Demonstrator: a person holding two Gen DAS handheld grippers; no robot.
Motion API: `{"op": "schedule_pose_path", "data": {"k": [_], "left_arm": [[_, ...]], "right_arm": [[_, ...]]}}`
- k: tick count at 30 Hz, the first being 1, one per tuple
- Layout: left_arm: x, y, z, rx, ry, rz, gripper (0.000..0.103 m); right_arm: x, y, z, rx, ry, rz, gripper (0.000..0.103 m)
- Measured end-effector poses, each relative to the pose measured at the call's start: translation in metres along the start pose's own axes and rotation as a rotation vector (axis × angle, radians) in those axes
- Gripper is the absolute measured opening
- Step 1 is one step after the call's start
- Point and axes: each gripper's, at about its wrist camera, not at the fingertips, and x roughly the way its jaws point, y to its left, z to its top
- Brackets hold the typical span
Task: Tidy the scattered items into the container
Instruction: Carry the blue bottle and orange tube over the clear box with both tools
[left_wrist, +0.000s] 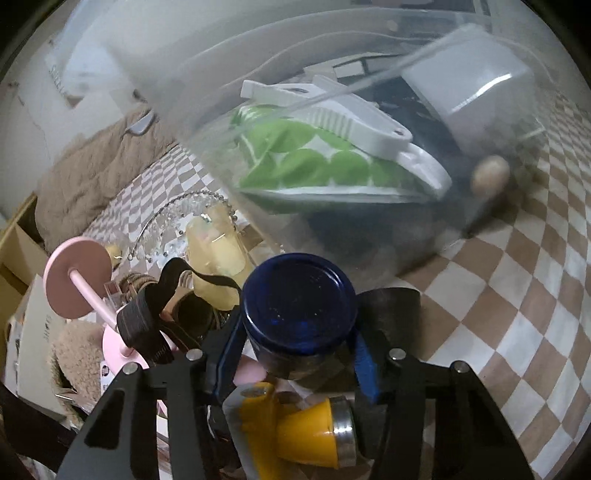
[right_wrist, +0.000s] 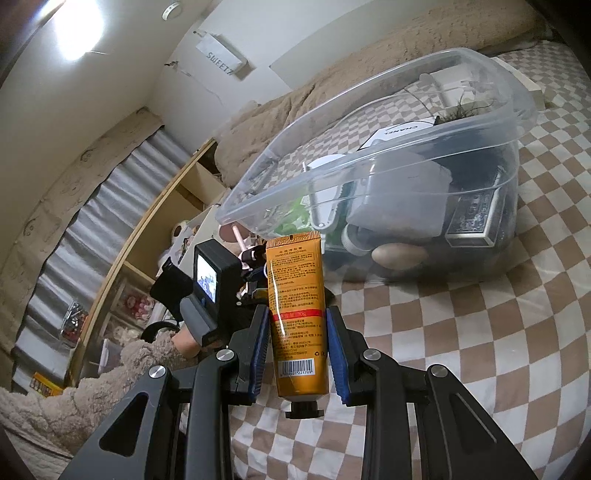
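Gripping two things at once here, one per hand, which makes sense when you're clearing a bed and the bin is right in front of you. The left gripper (left_wrist: 299, 328) has its blue-padded jaws closed around a dark blue round jar (left_wrist: 297, 306), squeezed on its sides with the lid facing the camera, so it stays level and won't roll out. Below it there's a yellow flashlight-looking thing with a silver rim (left_wrist: 310, 432), can't tell what it rests on.

The right gripper (right_wrist: 295, 350) is clamped on an orange hand cream tube (right_wrist: 297, 314), pinched across the flat body with the black cap pointing back at the camera and the crimped end forward. My guess is that's so it can go in crimp first.

The big clear plastic storage bin (right_wrist: 406, 122) sits on the brown and white checkered bedspread (right_wrist: 480, 350), near both grippers, and it's already pretty loaded: a green and white patterned pouch (left_wrist: 306, 162), a white plastic clip (left_wrist: 343, 114), a grey-white box (left_wrist: 476, 88), a wooden egg-shaped piece (right_wrist: 399, 256).

Both items hang outside the bin, short of its rim, so I'd say neither is ready to drop yet. Off to the left edge there's a pink stand (left_wrist: 79, 280) and other clutter, not part of the bed mess as far as I can tell.
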Motion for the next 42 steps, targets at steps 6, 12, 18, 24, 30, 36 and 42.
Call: {"op": "schedule_pose_path", "data": {"k": [6, 12, 18, 24, 30, 36, 42], "left_arm": [[-0.009, 0.012, 0.000, -0.083, -0.006, -0.069, 0.052], [-0.034, 0.018, -0.006, -0.171, -0.031, -0.126, 0.052], [-0.069, 0.033, -0.007, -0.272, -0.071, -0.165, 0.052], [-0.088, 0.054, -0.004, -0.395, -0.089, -0.202, 0.052], [-0.117, 0.060, 0.005, -0.401, -0.104, -0.182, 0.052], [-0.143, 0.071, 0.012, -0.433, -0.154, -0.208, 0.052], [-0.158, 0.082, 0.022, -0.451, -0.200, -0.222, 0.052]], "right_arm": [[-0.001, 0.001, 0.003, -0.009, -0.008, -0.003, 0.031], [0.003, 0.009, 0.005, -0.020, -0.018, 0.015, 0.031], [0.004, 0.021, 0.008, -0.049, -0.022, 0.032, 0.031], [0.000, 0.035, 0.017, -0.088, -0.038, 0.037, 0.031], [-0.004, 0.049, 0.044, -0.149, -0.012, 0.023, 0.031], [0.001, 0.068, 0.078, -0.248, 0.031, -0.020, 0.031], [0.026, 0.090, 0.105, -0.379, 0.116, -0.121, 0.031]]}}
